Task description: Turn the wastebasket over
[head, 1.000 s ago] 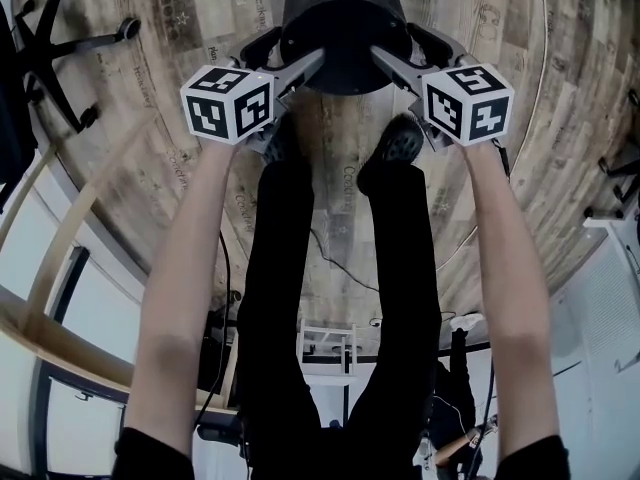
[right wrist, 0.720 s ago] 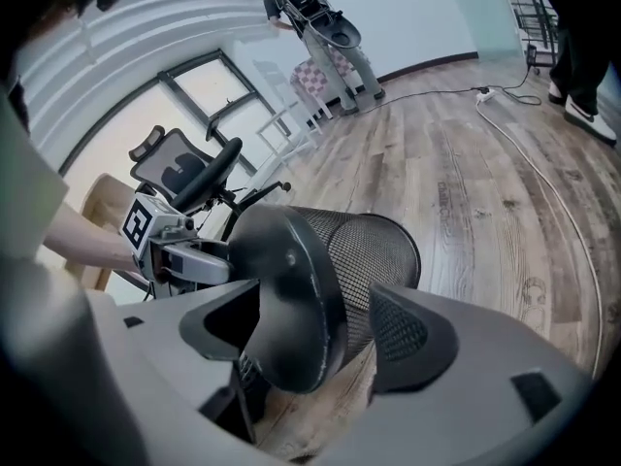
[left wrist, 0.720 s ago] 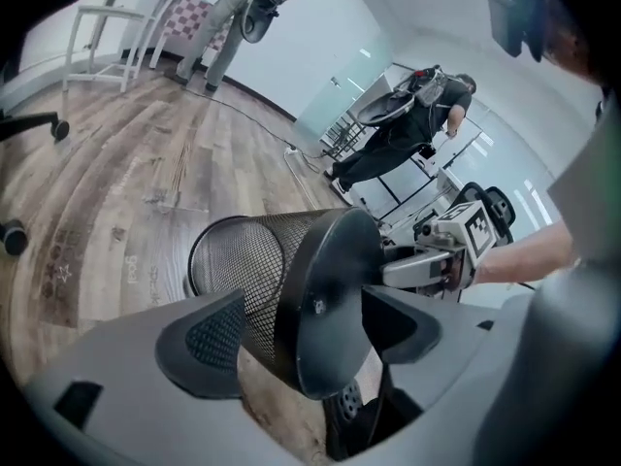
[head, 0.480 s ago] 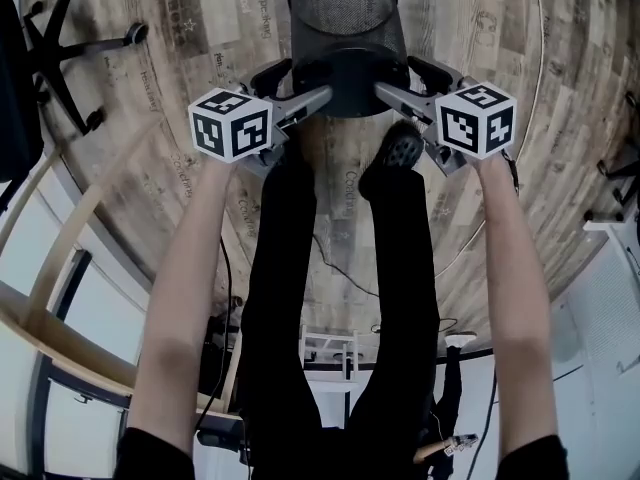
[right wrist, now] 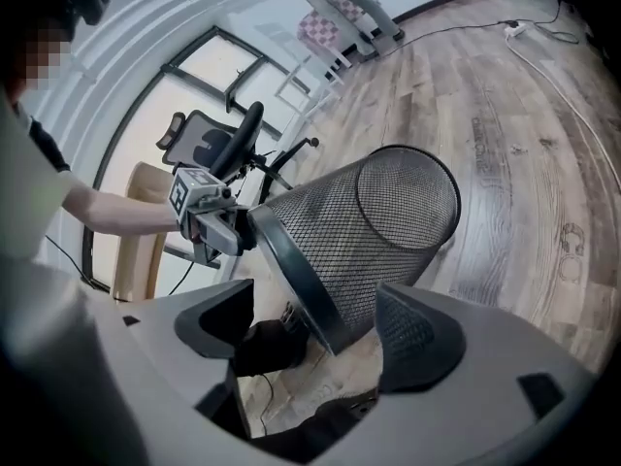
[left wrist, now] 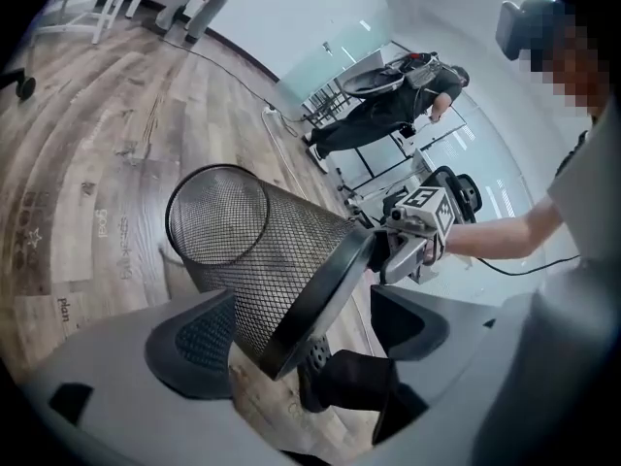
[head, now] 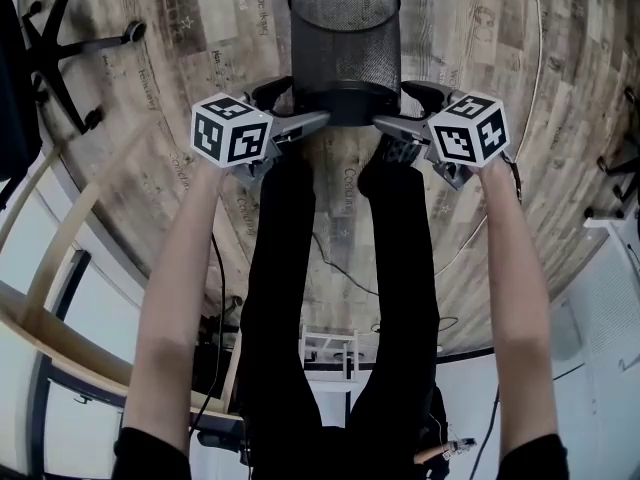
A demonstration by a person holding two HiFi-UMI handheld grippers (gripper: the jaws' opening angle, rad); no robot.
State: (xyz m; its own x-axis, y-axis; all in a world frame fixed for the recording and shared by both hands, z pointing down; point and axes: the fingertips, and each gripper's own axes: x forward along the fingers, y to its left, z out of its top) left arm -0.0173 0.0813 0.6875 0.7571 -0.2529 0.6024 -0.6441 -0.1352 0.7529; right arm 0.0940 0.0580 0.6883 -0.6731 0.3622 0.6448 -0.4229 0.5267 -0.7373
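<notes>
A black mesh wastebasket [head: 345, 38] is on the wooden floor in front of the person's feet. Its thick solid rim [head: 345, 103] is low and nearest me, and its mesh bottom faces up and away. My left gripper [head: 295, 103] is at the rim's left side and my right gripper [head: 400, 106] at its right. In the left gripper view the rim [left wrist: 320, 294] runs between the jaws of the left gripper [left wrist: 301, 328], whose pads stand off it. The right gripper [right wrist: 315, 328] likewise straddles the rim [right wrist: 291, 275]. Both grippers' jaws have just been opening and neither presses on the basket.
The person's black legs and shoes [head: 400, 148] are just behind the basket. An office chair base [head: 60, 48] stands at the upper left, and a thin cable [head: 540, 118] runs across the floor on the right. A wooden desk edge [head: 60, 268] lies at the lower left.
The basket has swung from showing its dark mouth toward me to showing its mesh side and bottom, rim low. Both grippers followed slightly toward me and their jaws spread off the rim.
</notes>
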